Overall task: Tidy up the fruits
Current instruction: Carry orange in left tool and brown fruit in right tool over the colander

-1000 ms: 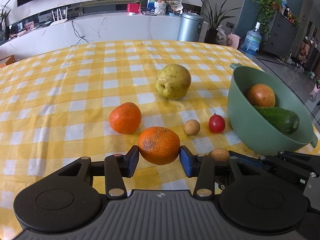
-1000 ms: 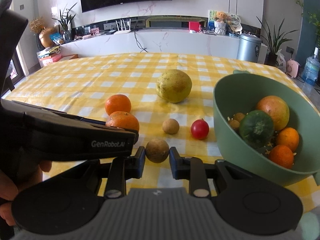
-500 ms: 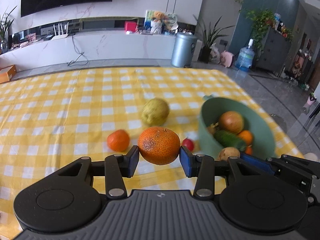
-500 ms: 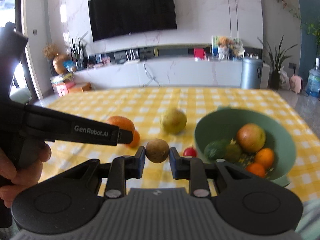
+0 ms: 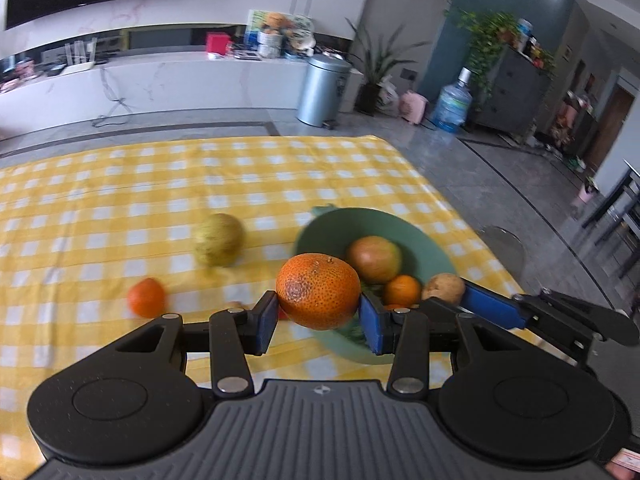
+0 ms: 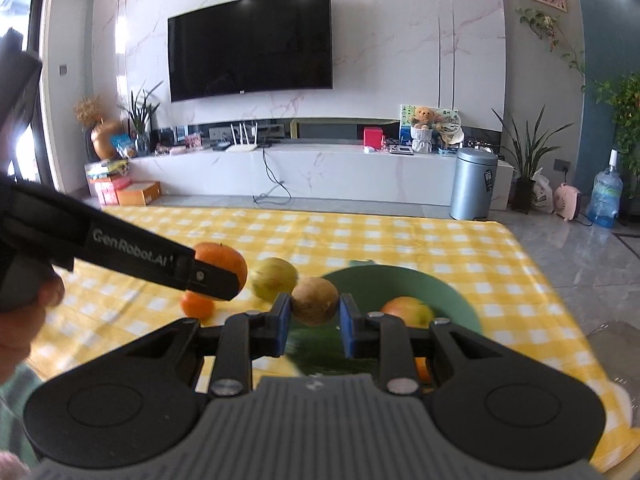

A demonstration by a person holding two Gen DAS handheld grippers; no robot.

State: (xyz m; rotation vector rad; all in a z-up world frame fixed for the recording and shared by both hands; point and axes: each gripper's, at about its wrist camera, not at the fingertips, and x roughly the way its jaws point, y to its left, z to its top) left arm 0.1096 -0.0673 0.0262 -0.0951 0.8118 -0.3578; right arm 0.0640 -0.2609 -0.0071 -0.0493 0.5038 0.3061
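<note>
My left gripper (image 5: 319,314) is shut on a spotted orange tangerine (image 5: 318,290) and holds it high above the table, at the near left rim of the green bowl (image 5: 436,250). My right gripper (image 6: 315,322) is shut on a small brown round fruit (image 6: 314,306) and holds it above the bowl (image 6: 452,290). That fruit (image 5: 443,288) and the right gripper's blue pad show at the right in the left wrist view. The bowl holds a reddish apple (image 5: 374,259), a small orange (image 5: 402,290) and something dark green. The left gripper with its tangerine (image 6: 222,260) shows in the right wrist view.
On the yellow checked tablecloth (image 5: 100,208) lie a yellow-green pear (image 5: 218,239) and a small orange (image 5: 146,297), left of the bowl. The table's far edge and right edge border grey floor. A bin, plants and a water bottle stand beyond.
Both grippers have risen well above the table with their fruits and moved right, over the green bowl. The fruits on the cloth look smaller and farther below.
</note>
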